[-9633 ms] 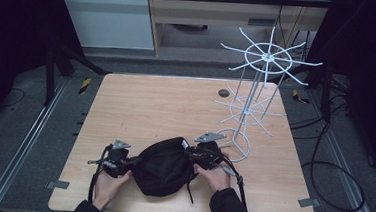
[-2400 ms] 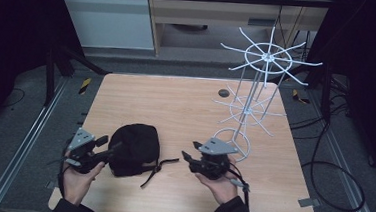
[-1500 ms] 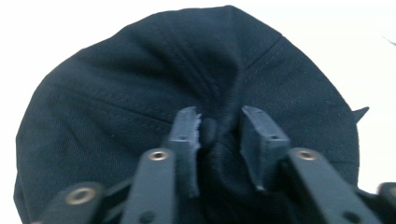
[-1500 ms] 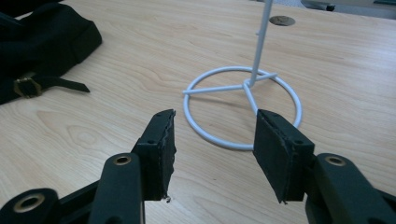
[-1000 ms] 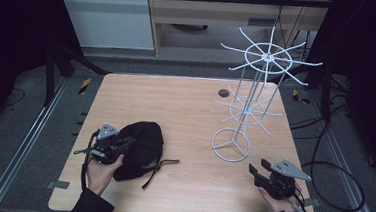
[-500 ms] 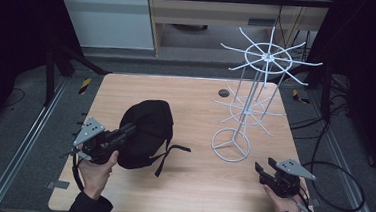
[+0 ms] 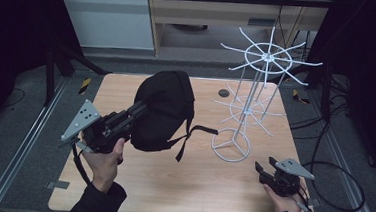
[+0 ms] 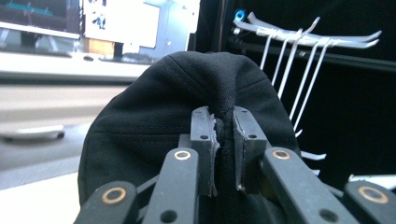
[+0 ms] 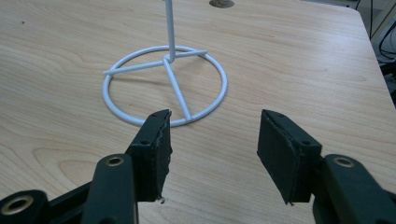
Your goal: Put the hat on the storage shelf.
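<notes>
A black backpack [image 7: 164, 109] hangs in the air over the left half of the table, straps [image 7: 194, 136] dangling. My left gripper [image 7: 138, 111] is shut on a fold of its fabric; in the left gripper view the black cloth of the backpack [image 8: 154, 121] is pinched between the two jaws of the left gripper [image 8: 225, 140]. A white wire rack [image 7: 257, 91] with spoke arms stands at the right. My right gripper [image 7: 261, 172] rests open near the table's front right, and its own view shows the right gripper [image 9: 212, 154] pointing at the rack's ring base [image 9: 166, 86] with nothing between the jaws.
The wooden table [image 7: 190, 186] has bare room in front and at the back left. A small dark disc [image 7: 223, 93] lies near the far edge behind the rack. Cables [image 7: 342, 172] trail off the right side.
My left gripper has lifted the backpack off the table and carried it up and back. My right gripper let go of it earlier, moved to the front right corner, and stays there open.
</notes>
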The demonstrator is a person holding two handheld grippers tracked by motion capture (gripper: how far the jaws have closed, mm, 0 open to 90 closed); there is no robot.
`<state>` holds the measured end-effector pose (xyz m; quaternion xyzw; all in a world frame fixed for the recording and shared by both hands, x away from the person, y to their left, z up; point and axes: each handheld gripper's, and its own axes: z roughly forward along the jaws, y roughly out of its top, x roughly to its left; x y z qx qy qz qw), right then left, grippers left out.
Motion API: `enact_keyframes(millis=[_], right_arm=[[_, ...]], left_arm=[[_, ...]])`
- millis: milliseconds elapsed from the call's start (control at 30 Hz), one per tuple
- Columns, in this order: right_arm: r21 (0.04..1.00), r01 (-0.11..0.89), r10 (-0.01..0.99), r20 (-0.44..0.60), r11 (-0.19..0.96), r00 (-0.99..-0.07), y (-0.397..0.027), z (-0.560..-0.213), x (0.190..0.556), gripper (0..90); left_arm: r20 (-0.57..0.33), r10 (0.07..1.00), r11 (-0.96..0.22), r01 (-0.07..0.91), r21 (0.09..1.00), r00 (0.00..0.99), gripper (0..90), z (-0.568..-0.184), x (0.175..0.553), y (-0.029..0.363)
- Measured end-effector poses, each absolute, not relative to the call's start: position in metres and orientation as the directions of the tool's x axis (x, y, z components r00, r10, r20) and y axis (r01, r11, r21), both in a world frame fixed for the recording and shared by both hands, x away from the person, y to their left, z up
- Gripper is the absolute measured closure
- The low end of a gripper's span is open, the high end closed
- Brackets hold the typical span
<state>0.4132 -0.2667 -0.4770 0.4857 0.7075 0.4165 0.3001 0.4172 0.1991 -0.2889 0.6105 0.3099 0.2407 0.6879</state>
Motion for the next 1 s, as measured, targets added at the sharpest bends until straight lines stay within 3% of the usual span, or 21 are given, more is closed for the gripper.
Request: enact_keyframes(millis=[667,1000], right_arm=[[0.880,0.437,0.939,-0.028,0.186,-0.344,-0.268,-0.478,0.415,44.2],[0.881,0.435,0.937,-0.029,0.188,-0.347,-0.269,-0.478,0.415,44.0]], left_arm=[[-0.051,0.603,0.185,-0.077,0.980,0.796,80.1,-0.225,0.416,0.154],[-0.065,0.571,0.154,-0.029,0.988,0.818,80.0,-0.223,0.435,0.124]])
